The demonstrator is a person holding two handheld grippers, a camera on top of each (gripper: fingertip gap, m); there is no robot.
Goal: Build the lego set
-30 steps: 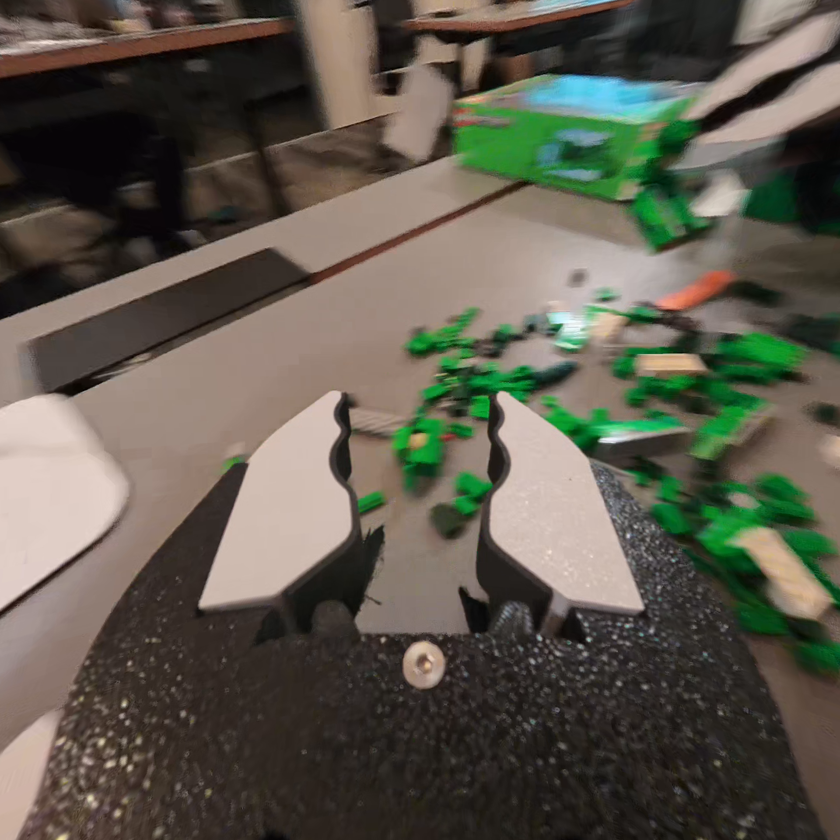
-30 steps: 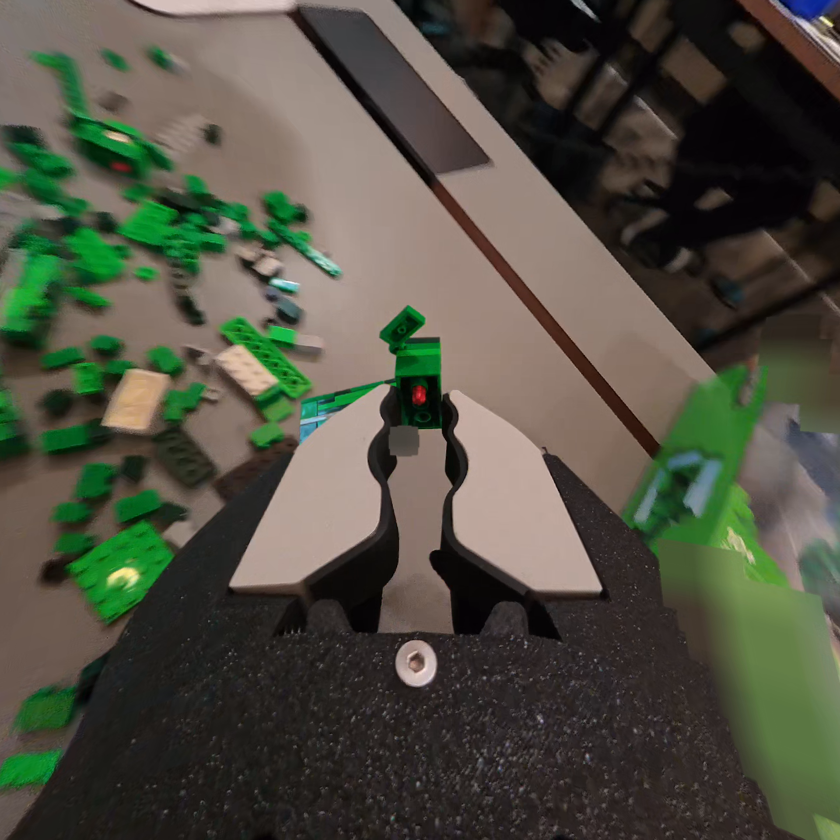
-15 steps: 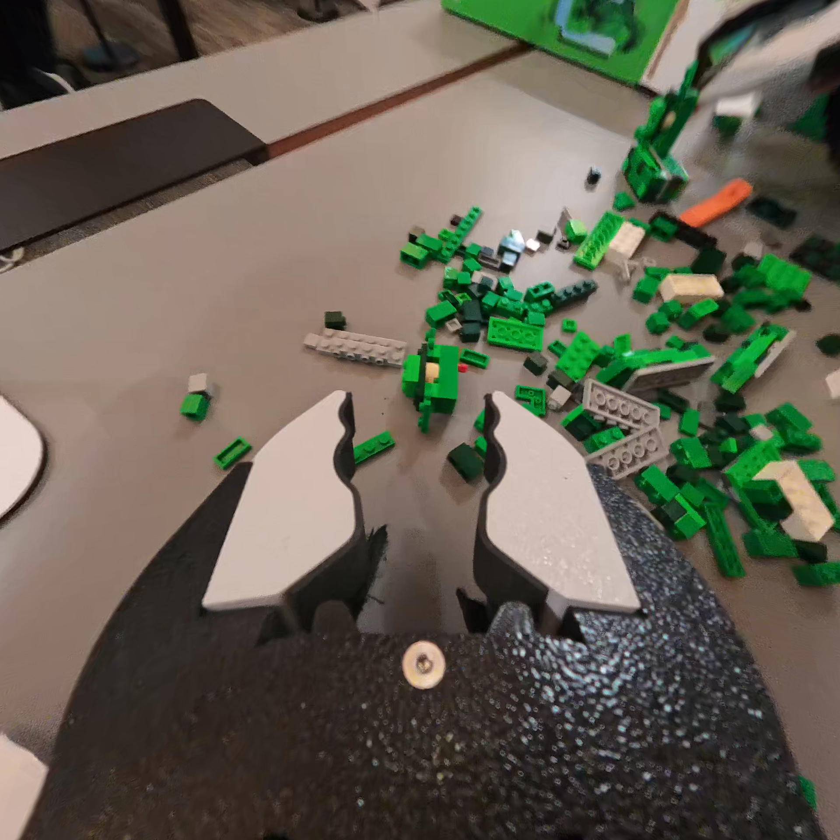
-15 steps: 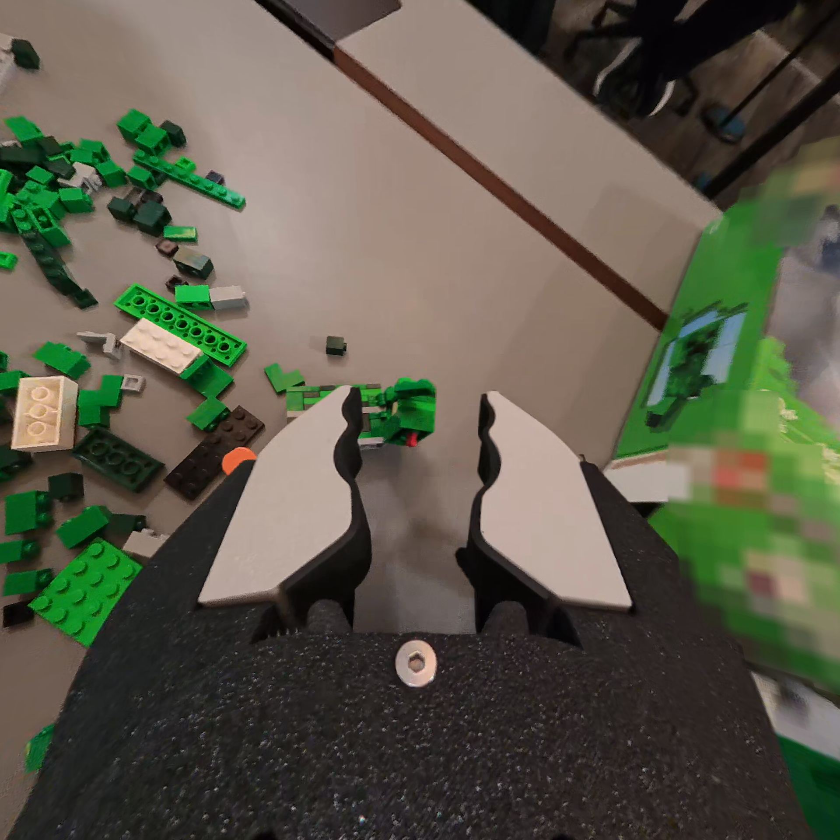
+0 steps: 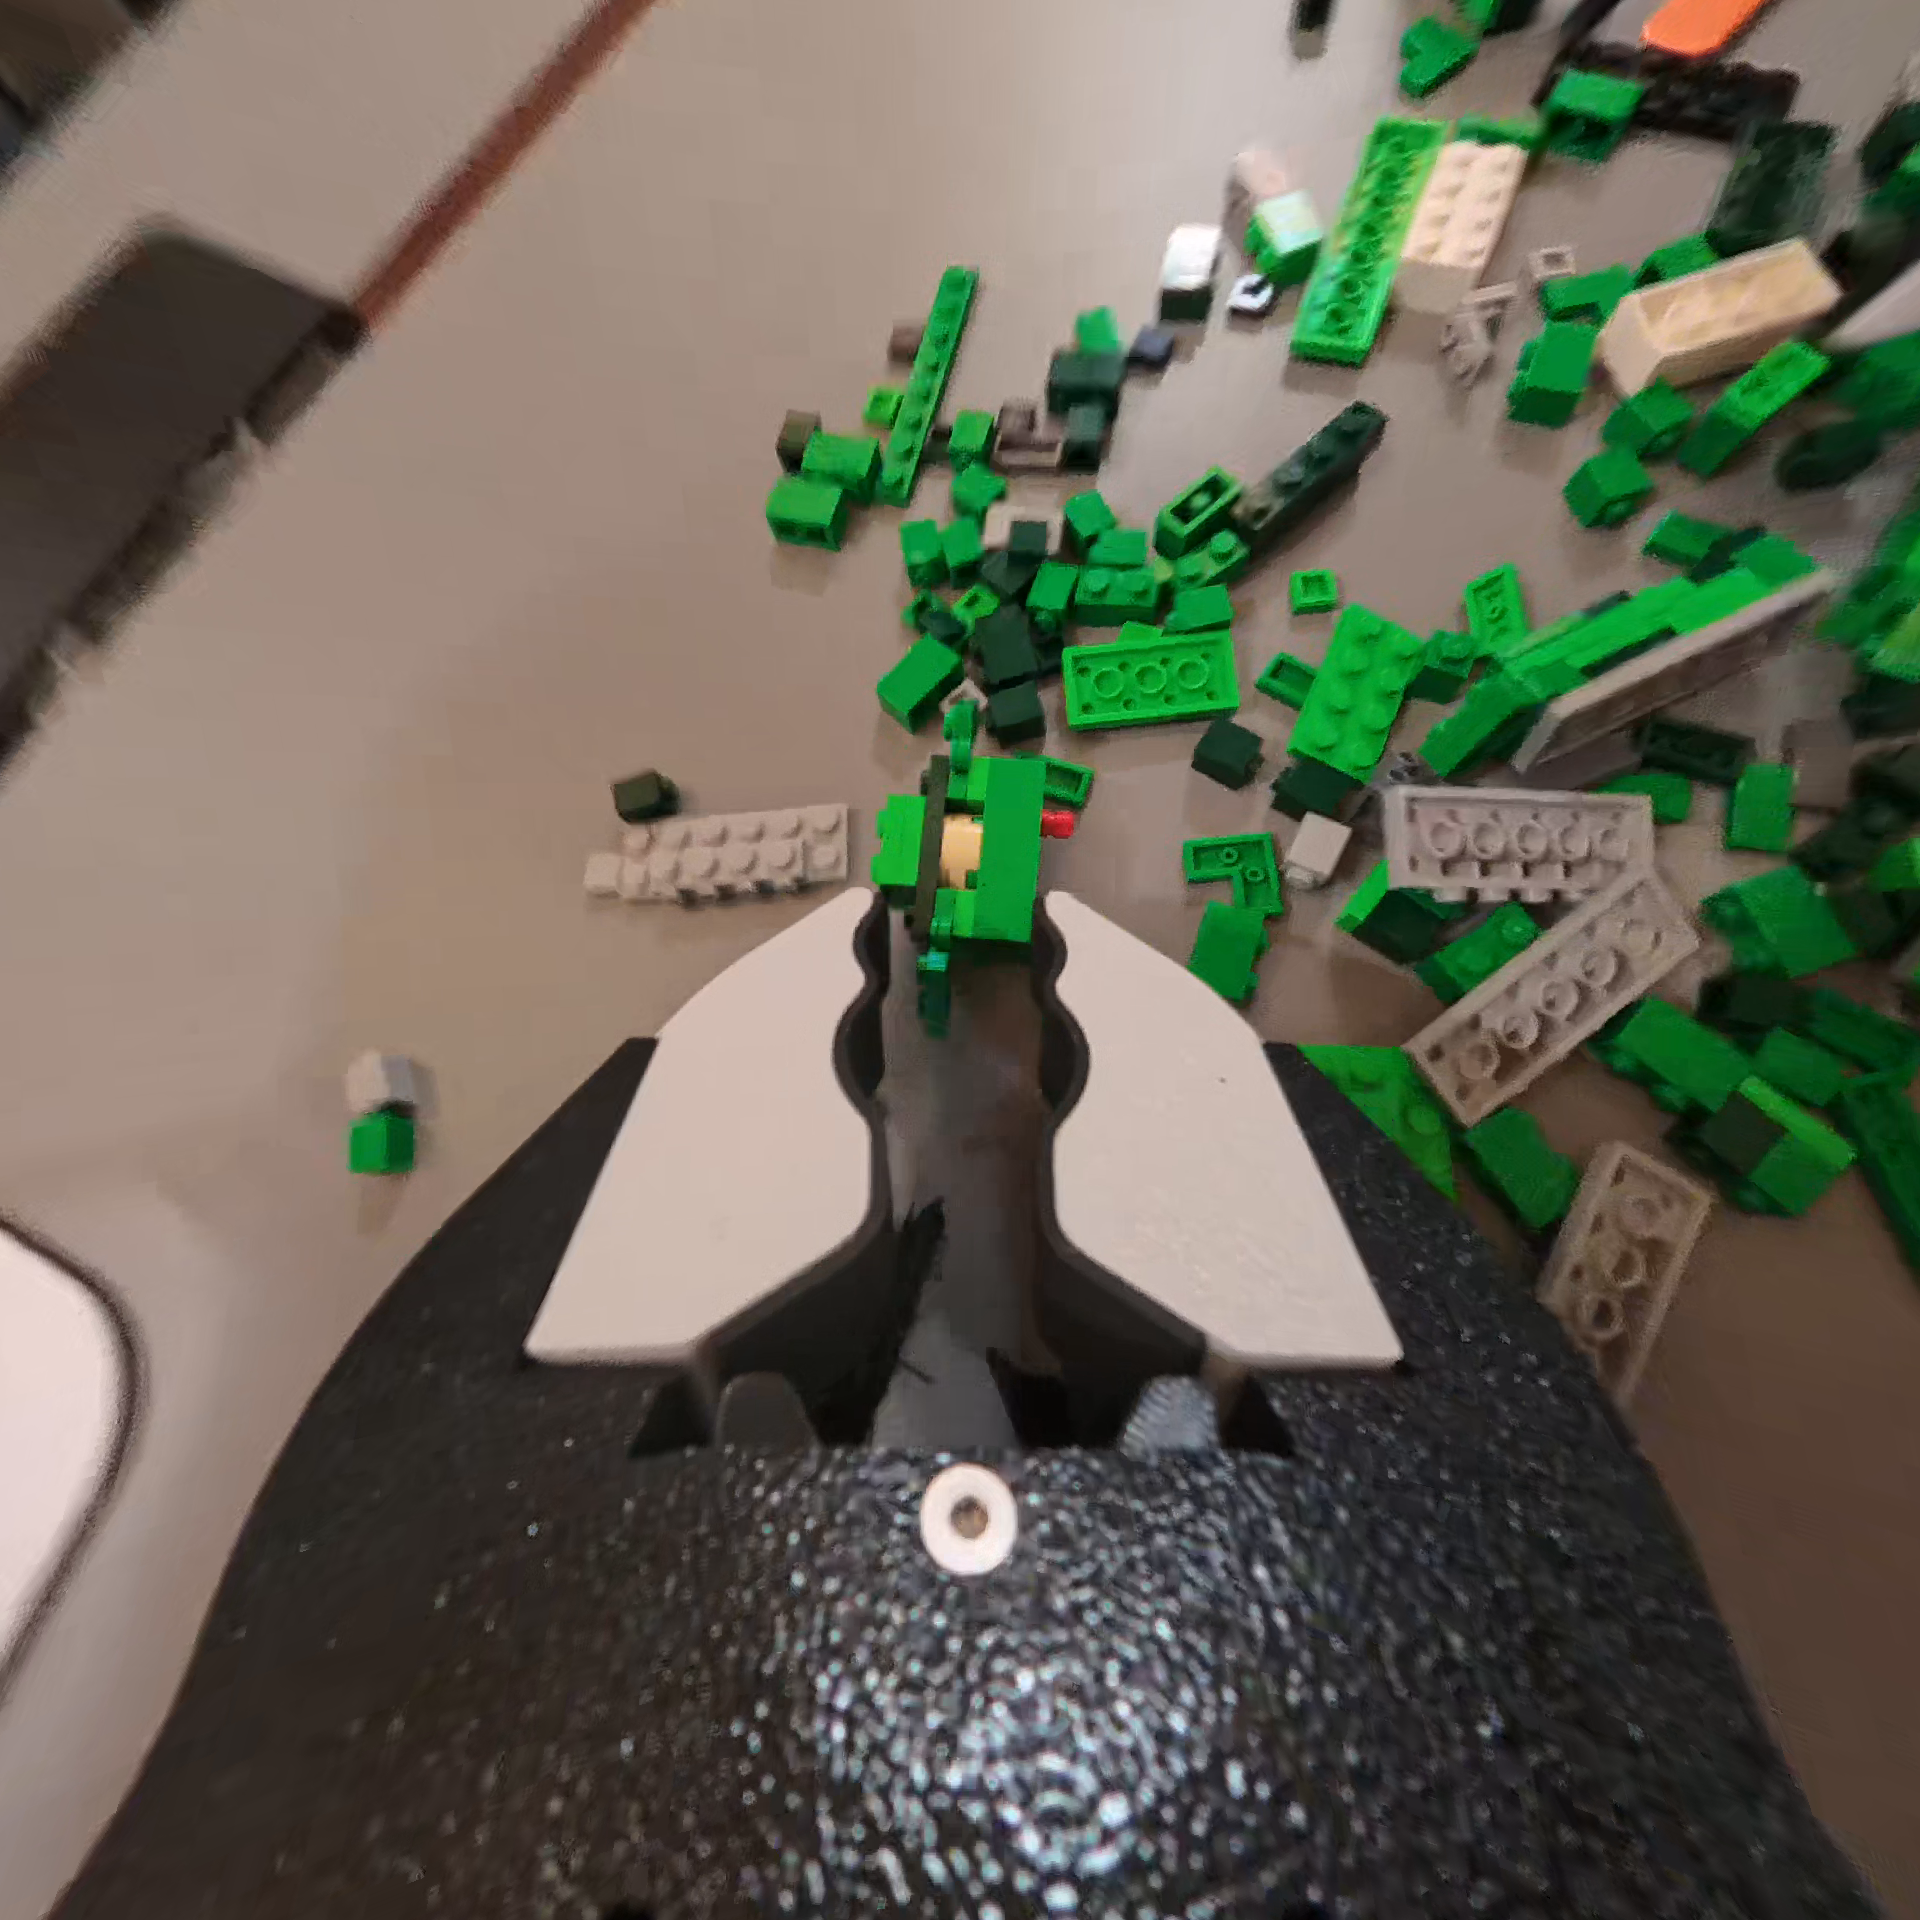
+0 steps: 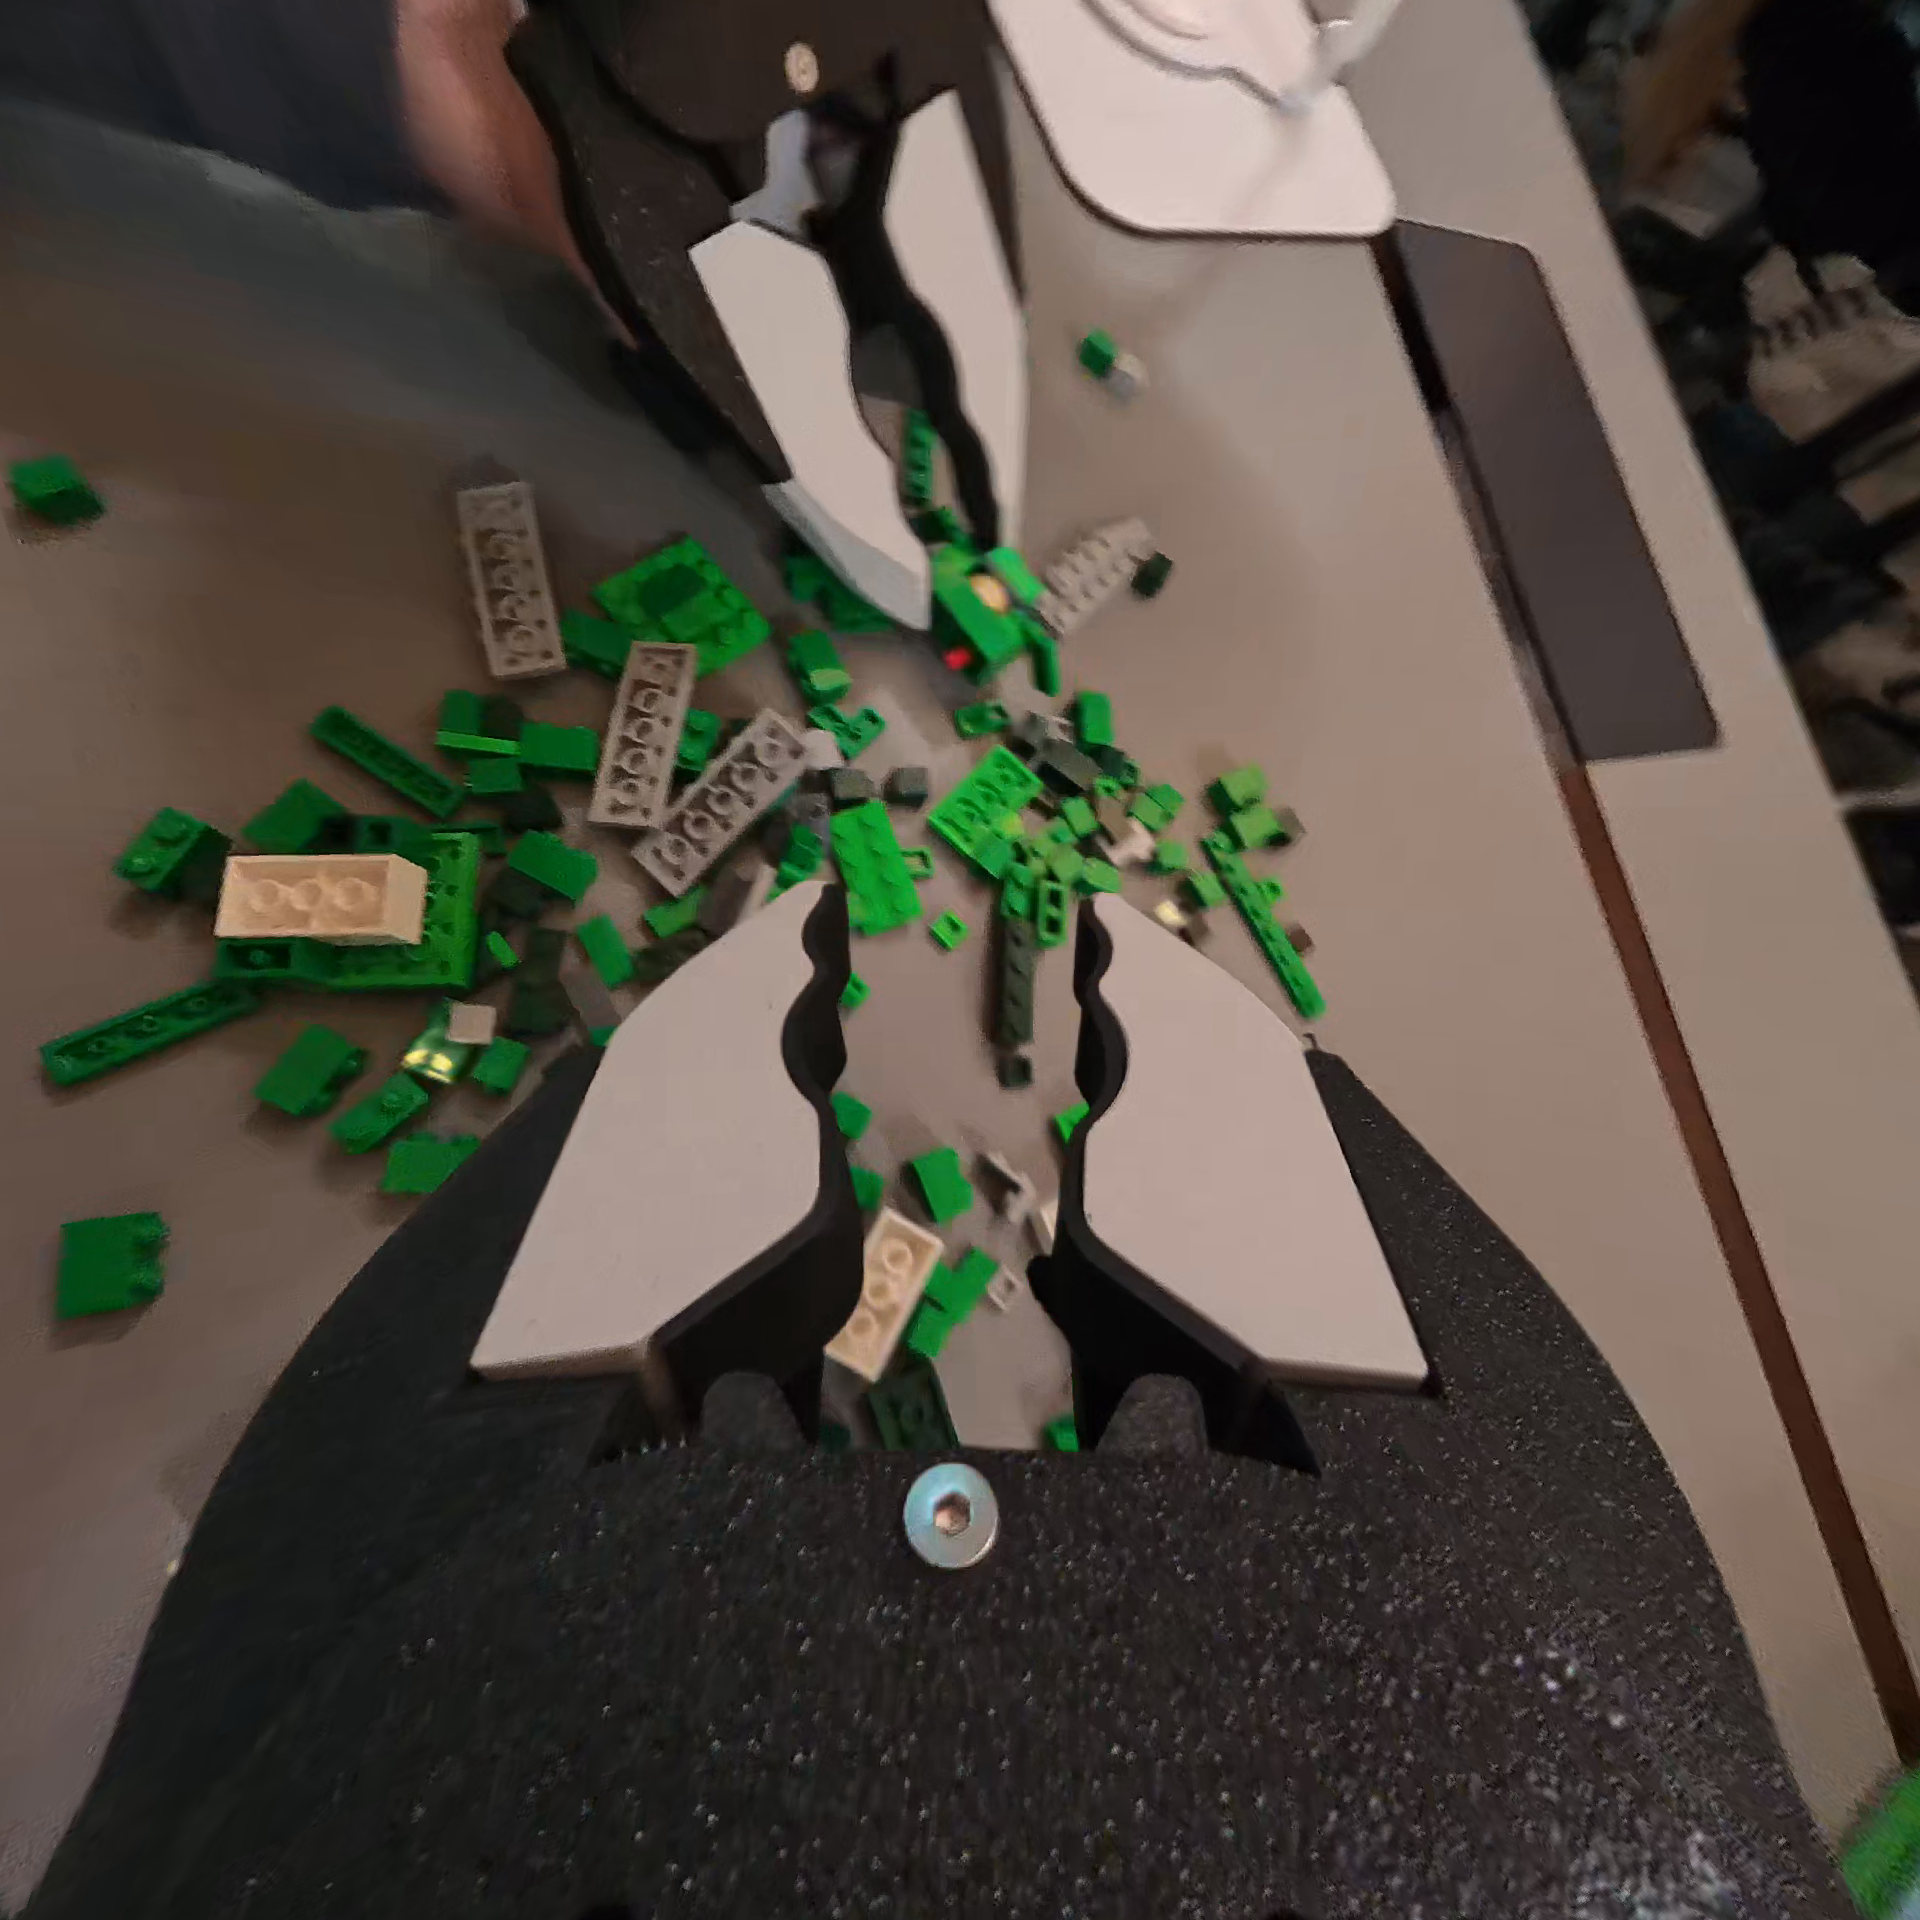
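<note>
Since prior frame, left gripper [image 5: 958,920] closed onto green lego sub-assembly [image 5: 966,847]; right gripper [image 6: 951,914] spread, empty, over brick-littered grey bench [image 5: 499,644].

Your left wrist view looks down closely; your right wrist view faces it from opposite; both share the small green assembly [image 5: 961,852] [image 6: 987,618].

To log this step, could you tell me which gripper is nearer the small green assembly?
Left. The left gripper has its fingers at the small green assembly; the right gripper hangs apart, over loose bricks.
</note>
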